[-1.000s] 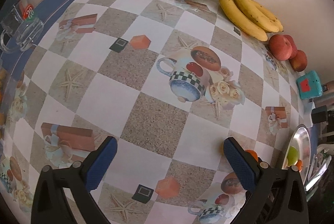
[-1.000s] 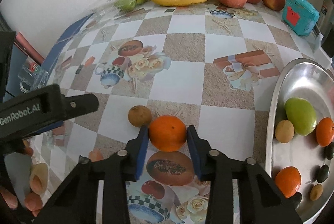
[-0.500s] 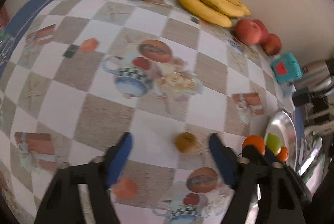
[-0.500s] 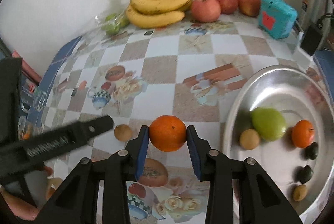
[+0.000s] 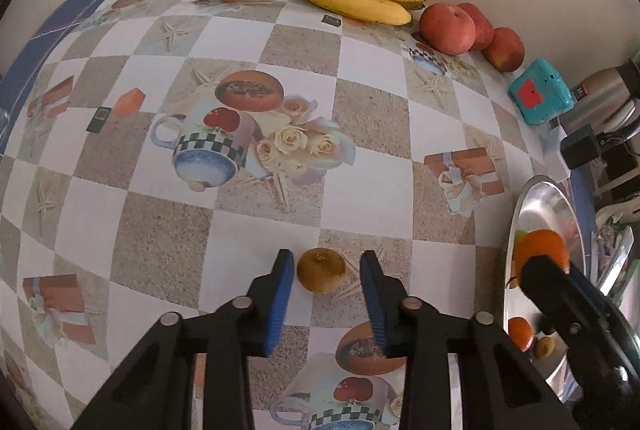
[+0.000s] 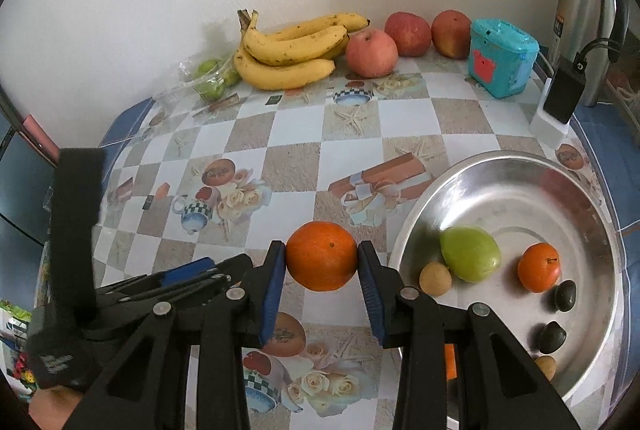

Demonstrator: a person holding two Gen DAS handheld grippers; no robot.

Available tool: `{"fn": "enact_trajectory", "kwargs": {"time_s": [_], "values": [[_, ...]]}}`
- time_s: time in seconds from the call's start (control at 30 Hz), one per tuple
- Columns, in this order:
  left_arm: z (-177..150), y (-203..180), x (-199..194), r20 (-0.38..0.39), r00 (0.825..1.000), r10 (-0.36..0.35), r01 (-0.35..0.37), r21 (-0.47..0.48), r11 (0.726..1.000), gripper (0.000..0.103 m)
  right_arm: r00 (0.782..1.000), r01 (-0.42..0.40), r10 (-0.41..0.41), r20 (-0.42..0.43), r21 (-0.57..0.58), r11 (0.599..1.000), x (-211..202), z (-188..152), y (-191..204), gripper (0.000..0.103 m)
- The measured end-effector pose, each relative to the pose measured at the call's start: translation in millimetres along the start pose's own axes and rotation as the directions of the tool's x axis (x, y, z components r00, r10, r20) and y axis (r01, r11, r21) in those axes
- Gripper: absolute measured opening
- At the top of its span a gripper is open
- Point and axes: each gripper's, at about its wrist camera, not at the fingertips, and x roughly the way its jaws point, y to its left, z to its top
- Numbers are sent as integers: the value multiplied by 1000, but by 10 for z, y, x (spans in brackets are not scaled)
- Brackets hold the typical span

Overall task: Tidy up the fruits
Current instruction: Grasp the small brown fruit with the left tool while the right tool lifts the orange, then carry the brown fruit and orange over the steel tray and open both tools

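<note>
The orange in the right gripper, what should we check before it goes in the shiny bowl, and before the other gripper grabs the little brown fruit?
1. Right gripper holding the orange on both sides: ok.
2. Orange lifted off the table: ok.
3. Free spot in the metal bowl: ok, bare metal behind the green fruit.
4. Orange already over the bowl: not ok, it sits left of the rim in the right wrist view.
5. Left gripper open with the brown fruit between its fingers: ok.
6. Left fingers touching the brown fruit: not ok, gaps show on both sides.
</note>
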Motion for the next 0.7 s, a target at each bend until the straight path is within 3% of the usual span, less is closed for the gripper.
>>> {"fn": "enact_trajectory", "kwargs": {"time_s": [0.13,0.53,0.7], "values": [[-7,-23,24,-2,1000,23,-23,14,1000,28,1000,0,0,13,-10,1000,-53,2,27,38],[58,-85,-238,58,998,7,-7,8,1000,28,1000,0,0,26,0,1000,-135,25,3,38],[86,-193,-437,104,994,-17,14,26,1000,28,998,57,-58,32,47,997,-200,53,-199,38]]}}
